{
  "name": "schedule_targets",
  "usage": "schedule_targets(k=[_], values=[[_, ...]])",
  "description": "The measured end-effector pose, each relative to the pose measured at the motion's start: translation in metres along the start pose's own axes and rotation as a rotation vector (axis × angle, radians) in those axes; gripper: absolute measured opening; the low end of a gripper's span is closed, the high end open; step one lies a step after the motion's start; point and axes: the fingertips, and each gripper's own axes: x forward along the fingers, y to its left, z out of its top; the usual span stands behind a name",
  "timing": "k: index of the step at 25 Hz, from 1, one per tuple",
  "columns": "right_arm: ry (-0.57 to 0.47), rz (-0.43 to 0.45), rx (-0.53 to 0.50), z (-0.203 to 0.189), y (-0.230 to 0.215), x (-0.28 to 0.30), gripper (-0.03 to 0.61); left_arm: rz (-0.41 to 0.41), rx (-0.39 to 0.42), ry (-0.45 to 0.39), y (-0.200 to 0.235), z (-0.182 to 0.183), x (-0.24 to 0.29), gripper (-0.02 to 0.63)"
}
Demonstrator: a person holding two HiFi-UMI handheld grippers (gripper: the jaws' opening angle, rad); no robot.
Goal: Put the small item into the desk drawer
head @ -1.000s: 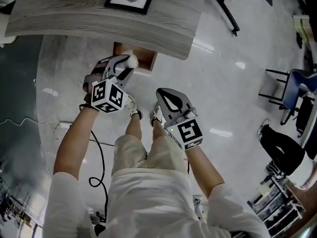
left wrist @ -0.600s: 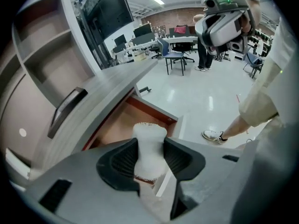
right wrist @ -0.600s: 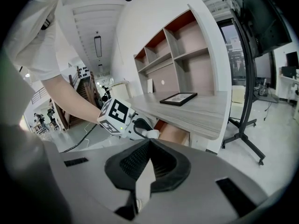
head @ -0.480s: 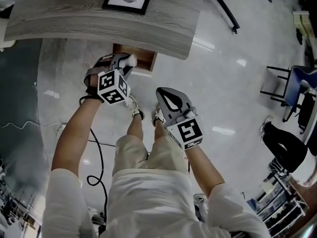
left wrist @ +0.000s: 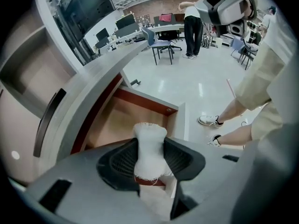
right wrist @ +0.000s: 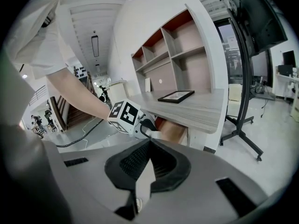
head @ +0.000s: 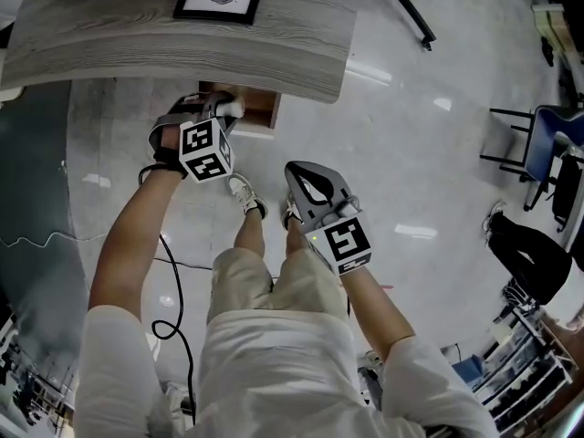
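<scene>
Both were closed: left claw [left wrist: 150,157] pinching the soft, seemingly light cloth roll [left wrist: 150,135] at its waist, right claw [right wrist: 148,152] empty.

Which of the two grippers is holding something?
The left gripper, at the open drawer: it pinches a small white cloth. The right gripper is shut on nothing.

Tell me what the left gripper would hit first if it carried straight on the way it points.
Probably the bare wooden floor of the open drawer: the left gripper, shut on the white item, points down into it. Depth is hard to judge.
</scene>
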Motion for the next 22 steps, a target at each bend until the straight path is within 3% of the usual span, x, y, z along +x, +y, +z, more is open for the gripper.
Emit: schedule_targets(k=[22], values=[[0.007,-0.063,0.032,-0.008,-0.010,-0.006,-0.003,-0.081,0.057,0.028,0.002,0.002,0.038,0.163]])
